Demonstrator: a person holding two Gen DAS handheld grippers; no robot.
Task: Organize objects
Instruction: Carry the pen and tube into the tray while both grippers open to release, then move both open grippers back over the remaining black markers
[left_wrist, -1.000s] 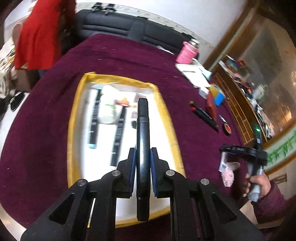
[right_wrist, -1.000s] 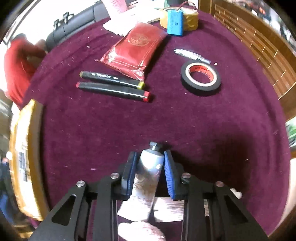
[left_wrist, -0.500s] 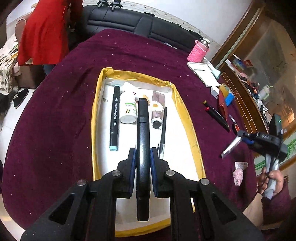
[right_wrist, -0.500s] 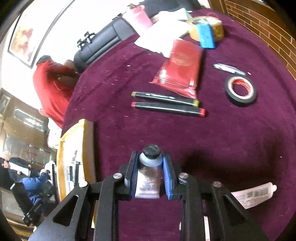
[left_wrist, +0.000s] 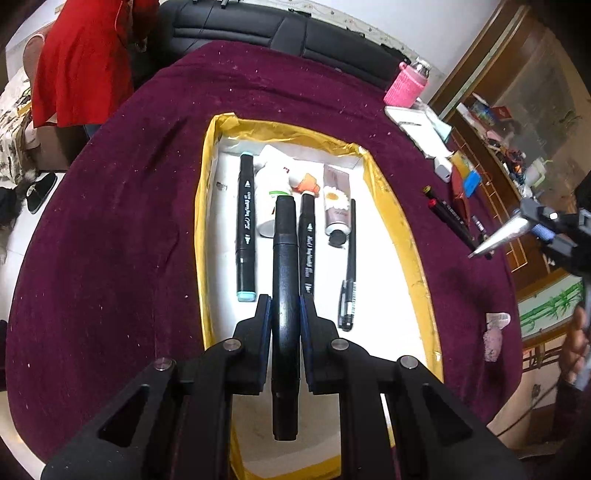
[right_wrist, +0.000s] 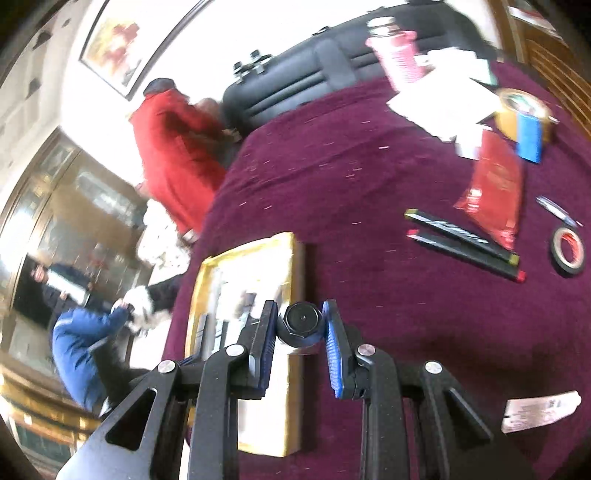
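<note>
Black and thick, a marker was clamped between the closed jaws of the left gripper, held above the yellow-rimmed tray among the pens and tubes lying there. The right gripper gripped a silver tube by its black-capped end, over the maroon cloth beside the tray's edge.

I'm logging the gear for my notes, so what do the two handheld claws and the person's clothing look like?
Both the left claw and the right claw have matte black angular arms with triangular cut-outs, round silver screws and ridged blue pads on the fingers. At the right edge of the left view a dark maroon sleeve shows.
</note>
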